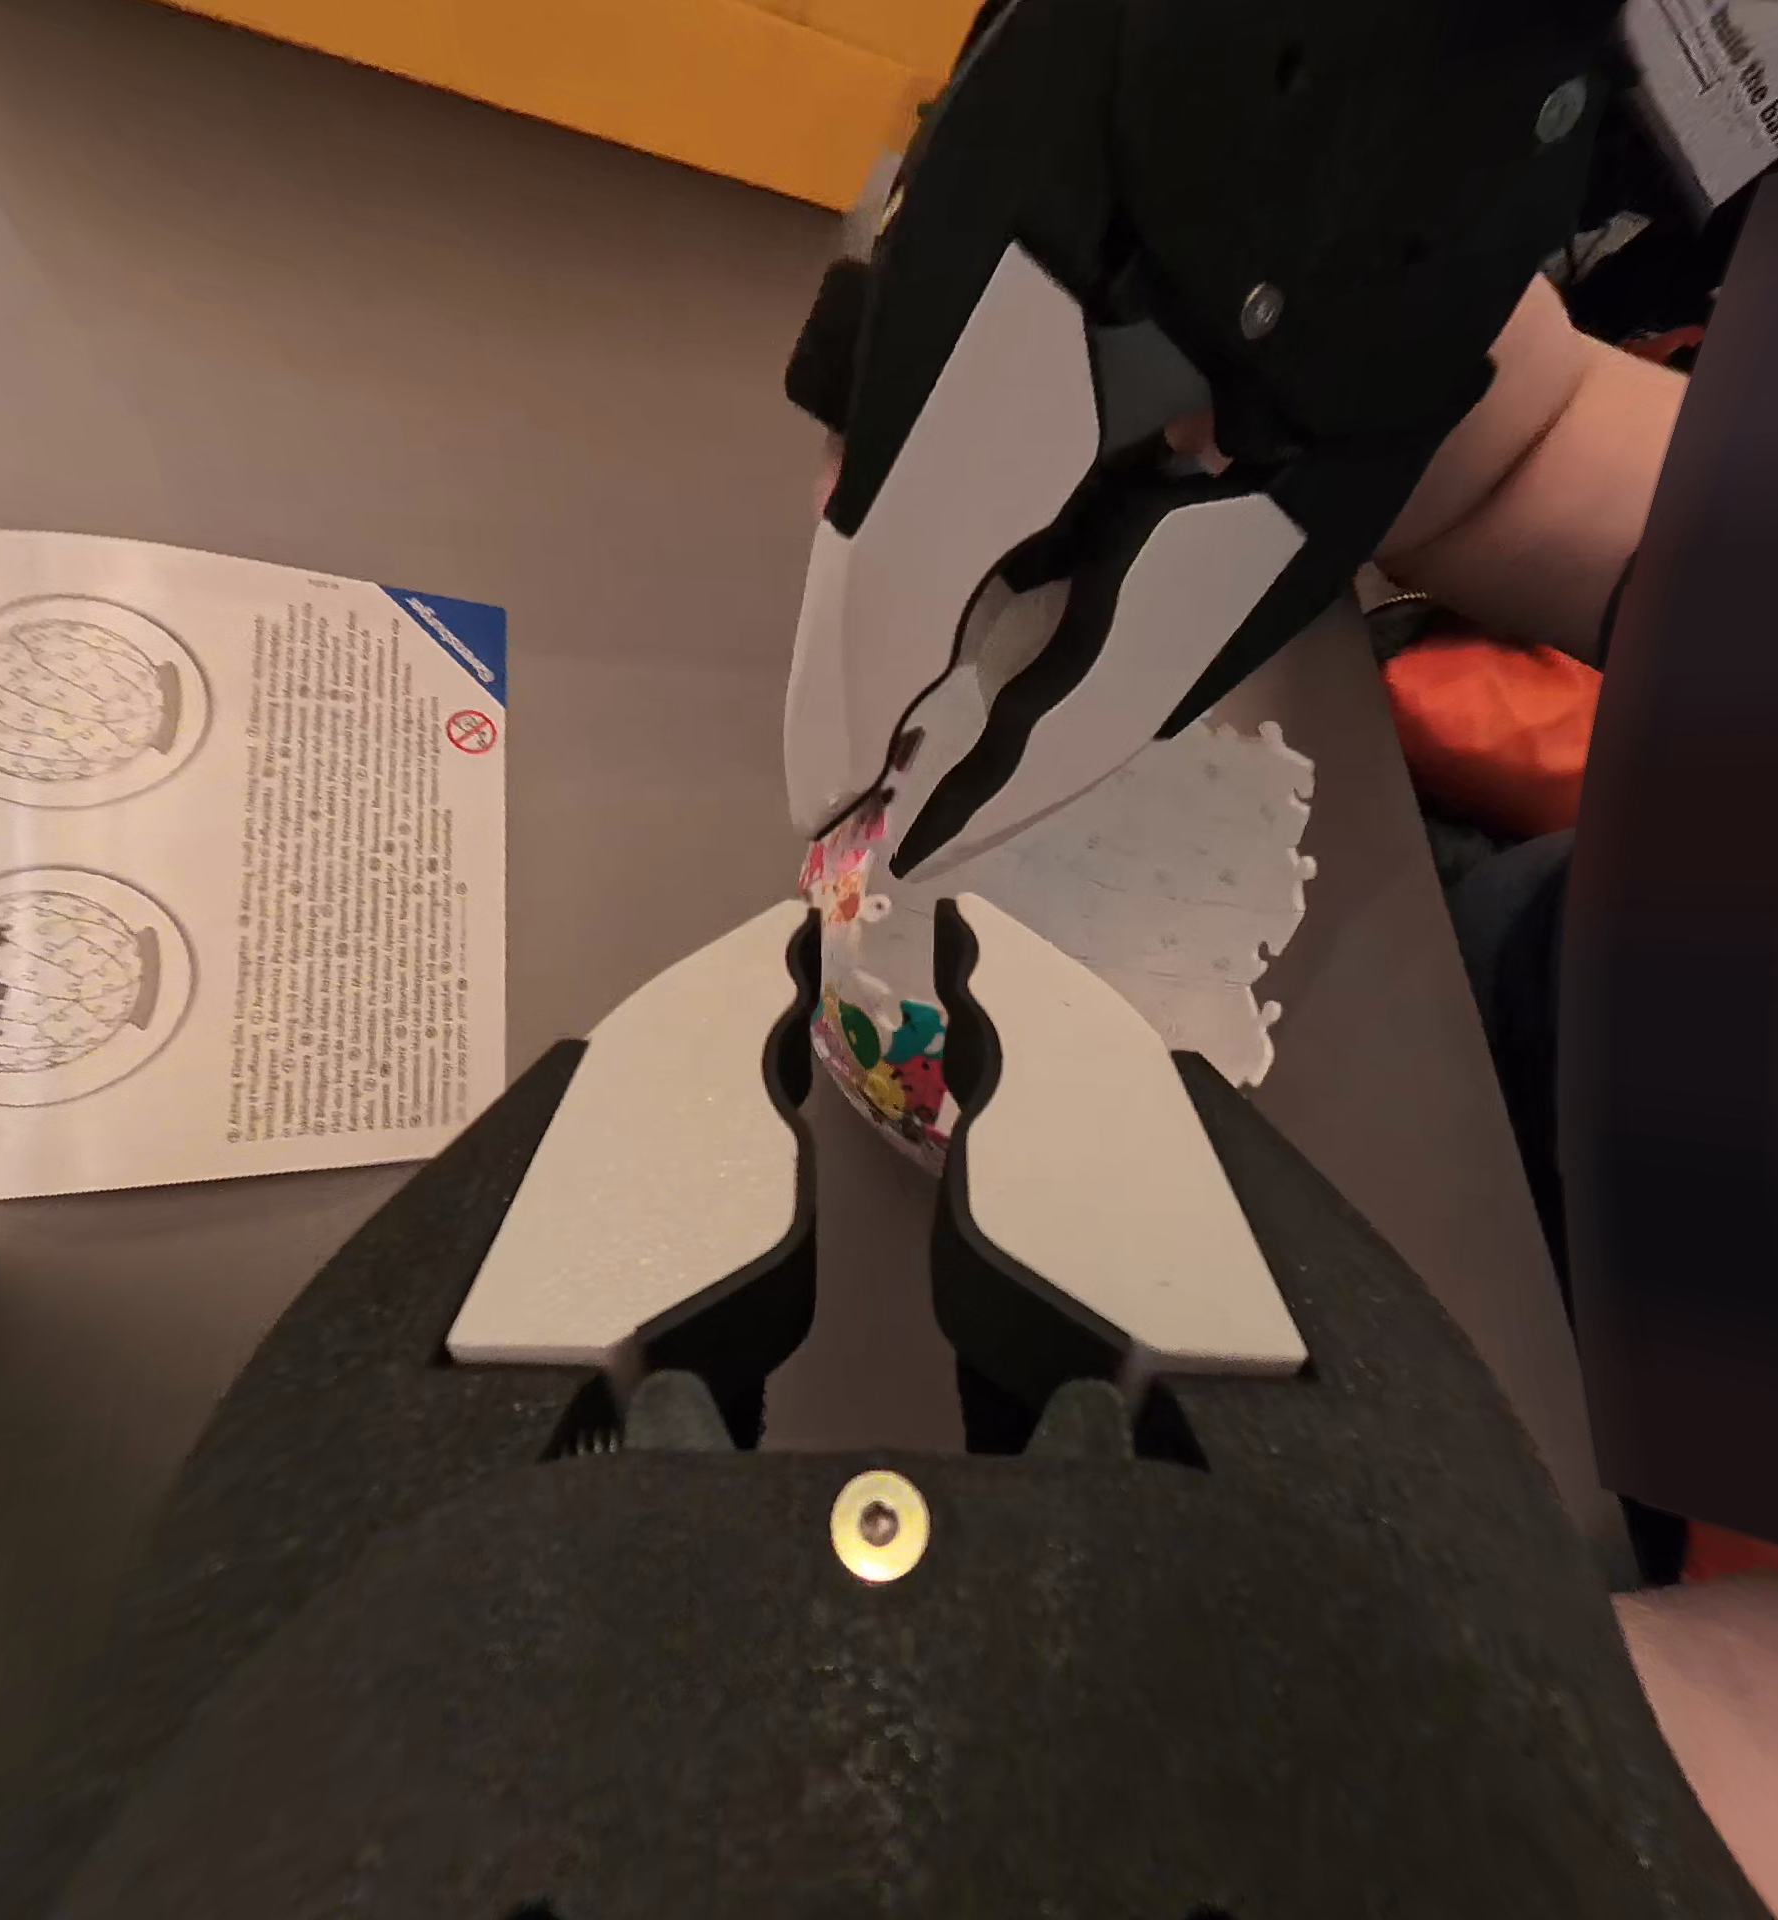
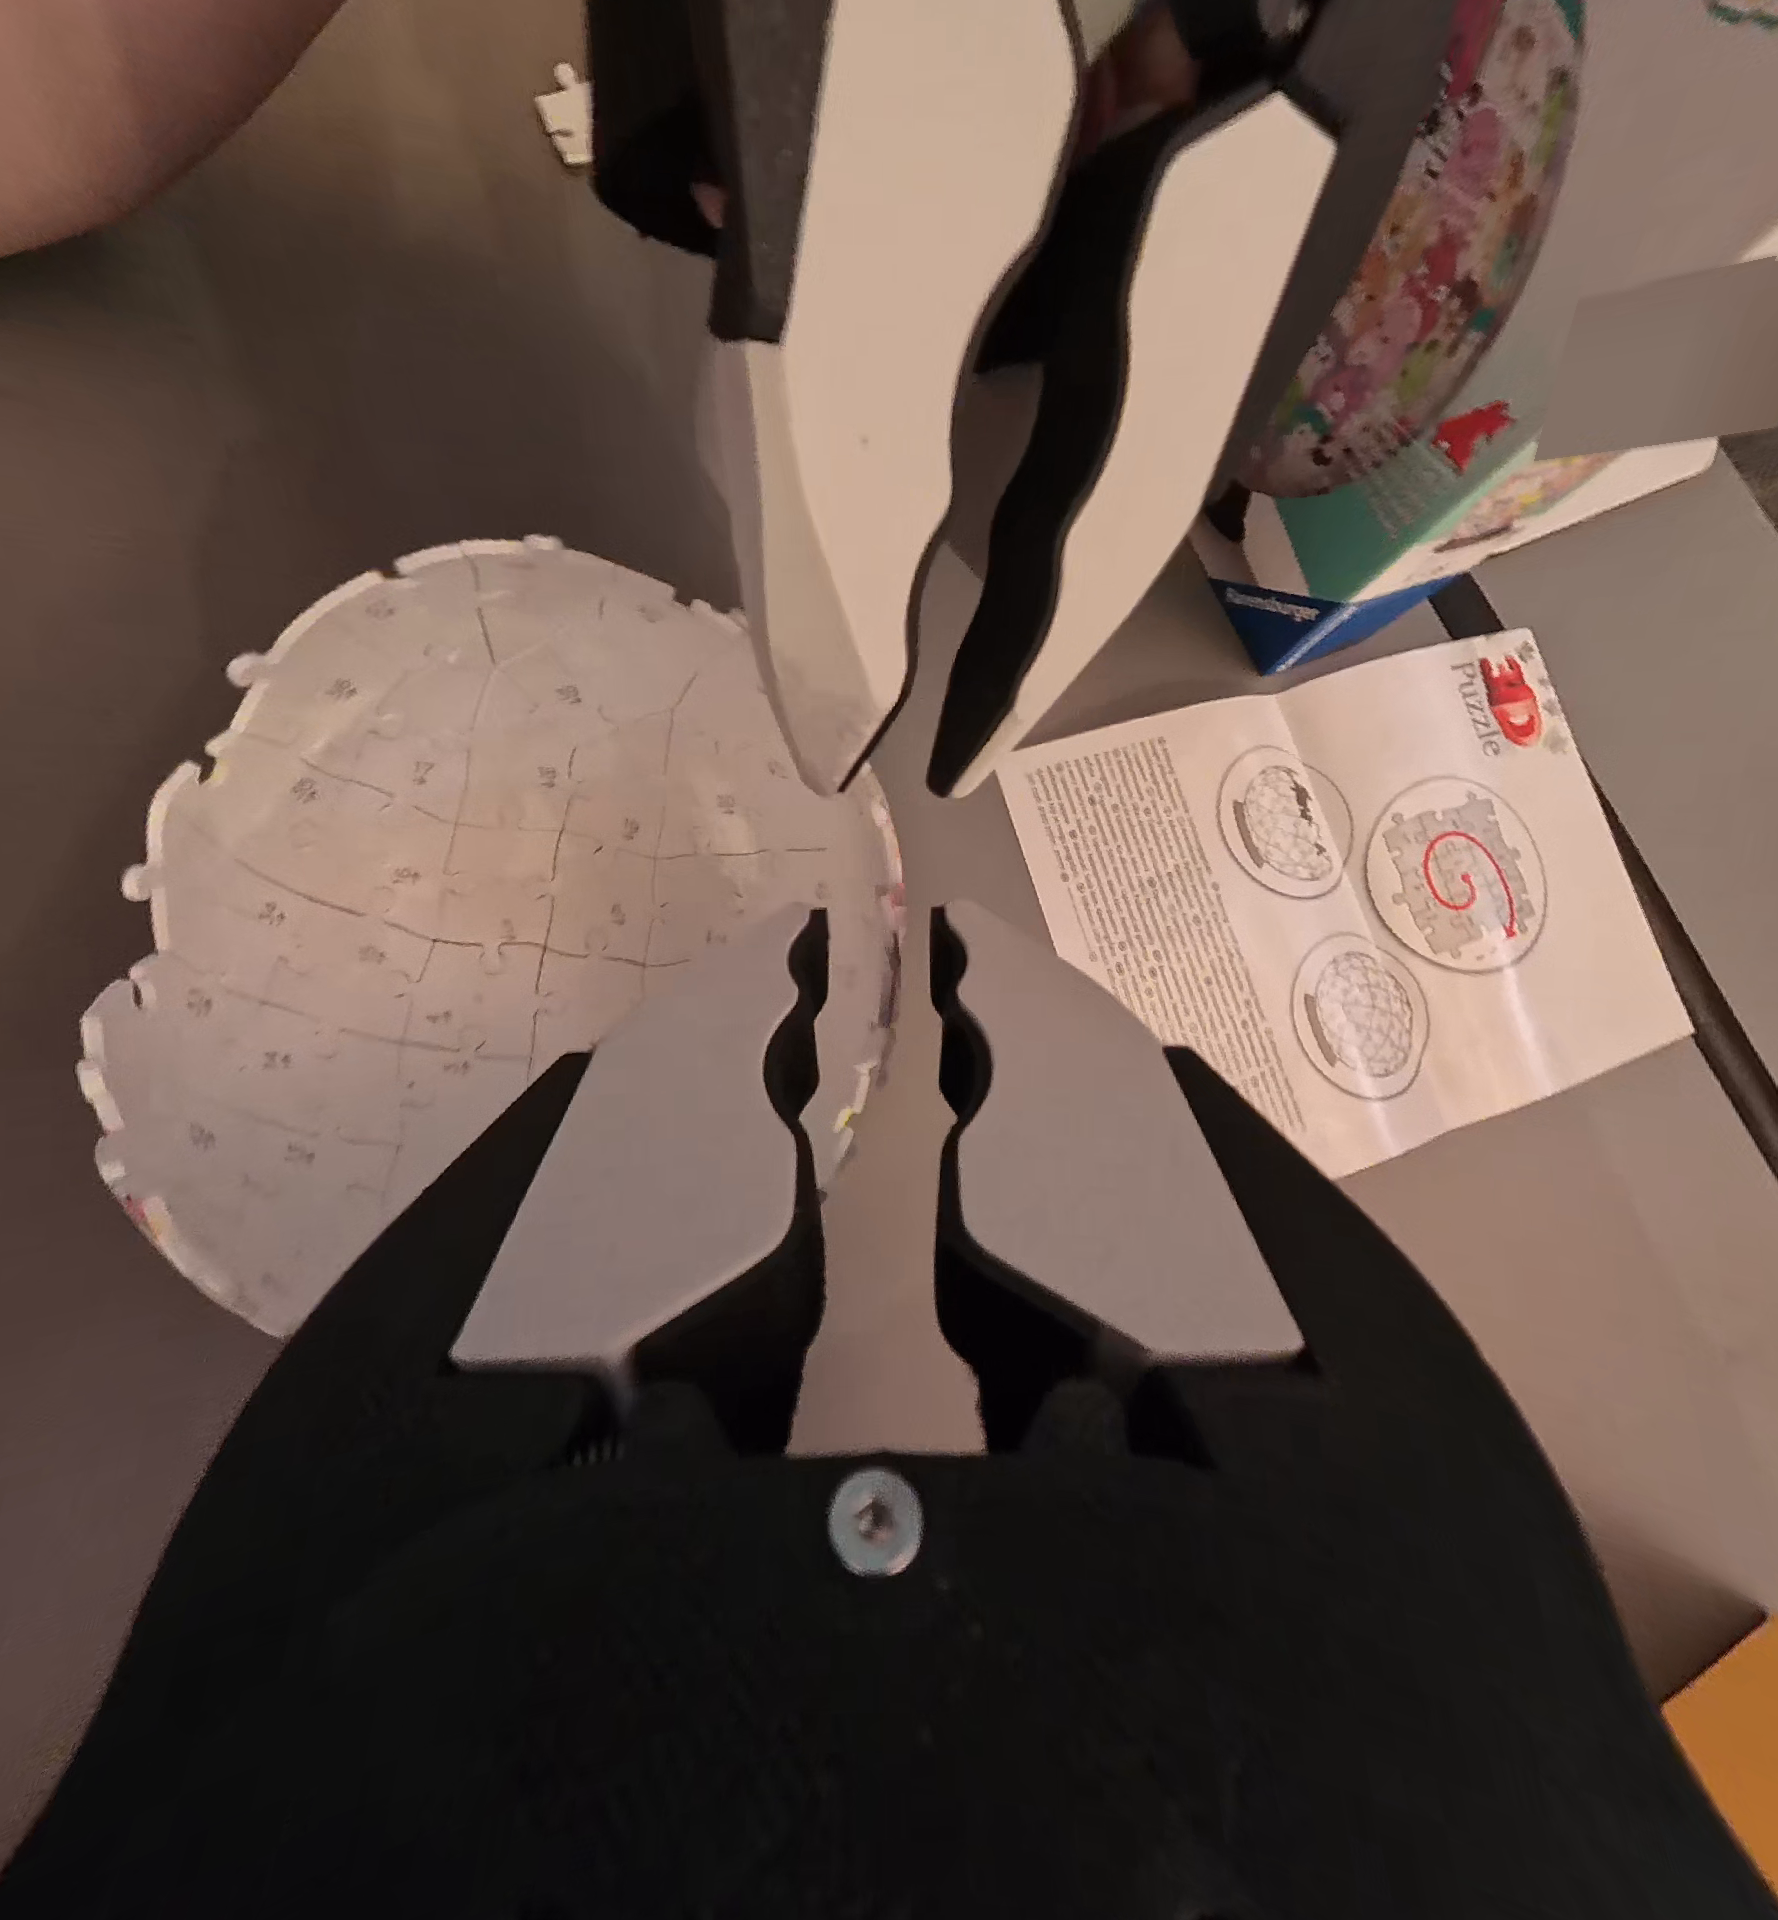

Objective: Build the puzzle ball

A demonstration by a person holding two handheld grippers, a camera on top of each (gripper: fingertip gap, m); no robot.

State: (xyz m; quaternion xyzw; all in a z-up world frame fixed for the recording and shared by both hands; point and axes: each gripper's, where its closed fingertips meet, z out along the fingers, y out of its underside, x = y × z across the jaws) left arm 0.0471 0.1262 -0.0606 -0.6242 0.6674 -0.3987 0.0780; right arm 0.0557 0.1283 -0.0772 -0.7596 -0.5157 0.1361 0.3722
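The half-built puzzle ball (image 2: pixel 428 862) lies on the grey table as an open shell with its white numbered inside showing. Its colourful outside shows in the left wrist view (image 1: pixel 880 1049). My right gripper (image 2: pixel 877 914) straddles the shell's right rim, jaws a narrow gap apart, with the rim beside its left finger. My left gripper (image 1: pixel 877 914) faces it from the other side and also straddles the rim with a narrow gap. Each gripper shows in the other's view, tips almost meeting: the right (image 1: pixel 859 850), the left (image 2: pixel 895 788).
A folded instruction leaflet (image 2: pixel 1332 904) lies flat beside the shell and also shows in the left wrist view (image 1: pixel 241 883). The puzzle box (image 2: pixel 1404 416) stands at the back right near the table edge. A loose white piece (image 2: pixel 568 120) lies far off. A person's arm (image 1: pixel 1487 488) is close by. The grippers are tip to tip, or close to it.
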